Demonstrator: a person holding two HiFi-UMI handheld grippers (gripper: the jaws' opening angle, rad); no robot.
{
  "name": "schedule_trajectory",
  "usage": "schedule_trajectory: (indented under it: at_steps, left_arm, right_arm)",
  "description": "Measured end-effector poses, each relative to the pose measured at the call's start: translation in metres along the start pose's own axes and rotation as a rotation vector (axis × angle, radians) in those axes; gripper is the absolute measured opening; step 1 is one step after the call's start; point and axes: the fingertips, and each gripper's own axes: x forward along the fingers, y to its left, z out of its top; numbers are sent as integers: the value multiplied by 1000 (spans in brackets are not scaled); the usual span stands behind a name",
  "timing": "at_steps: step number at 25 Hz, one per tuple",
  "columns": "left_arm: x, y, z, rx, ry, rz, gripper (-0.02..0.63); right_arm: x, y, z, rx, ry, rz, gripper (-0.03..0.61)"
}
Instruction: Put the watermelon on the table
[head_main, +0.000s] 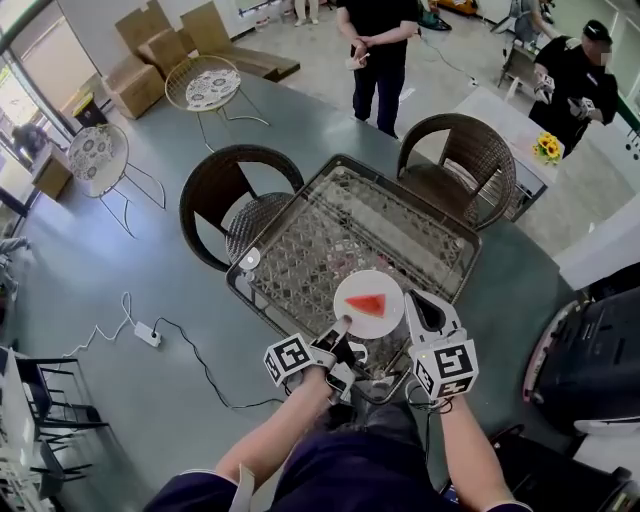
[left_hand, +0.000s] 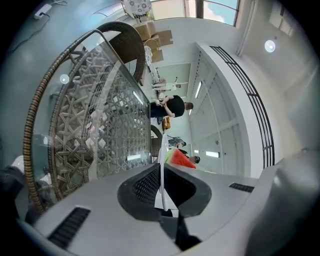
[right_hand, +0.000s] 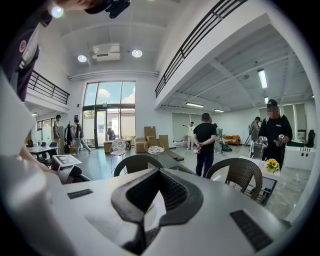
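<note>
Glass-topped wicker table (head_main: 330, 225), 2 wicker chairs (head_main: 235, 200); left hand-held gripper (head_main: 344, 327) clamps watermelon (head_main: 367, 304) plate (head_main: 352, 288); right hand-held gripper (head_main: 428, 308) closed.

In the left gripper view the plate (left_hand: 161, 180) shows edge-on and hides most of the watermelon (left_hand: 180, 160). In the head view the left gripper (head_main: 343, 327) covers the plate's near rim. Between the fingers of the right gripper (right_hand: 150, 212), a pale sliver is too unclear to name.
</note>
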Motion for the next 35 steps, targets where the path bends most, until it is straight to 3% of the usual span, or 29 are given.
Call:
schedule_trajectory:
  at_steps: [11, 18, 35]
  left_arm:
    - [39, 63, 16, -7, -23, 36, 14]
    - [69, 93, 13, -11, 17, 57, 14]
    - [80, 127, 5, -26, 65, 145, 14]
  right_arm:
    - [20, -26, -27, 29, 54, -25, 2]
    - [21, -48, -39, 34, 89, -52, 2]
    - [30, -55, -49, 50, 123, -61, 2]
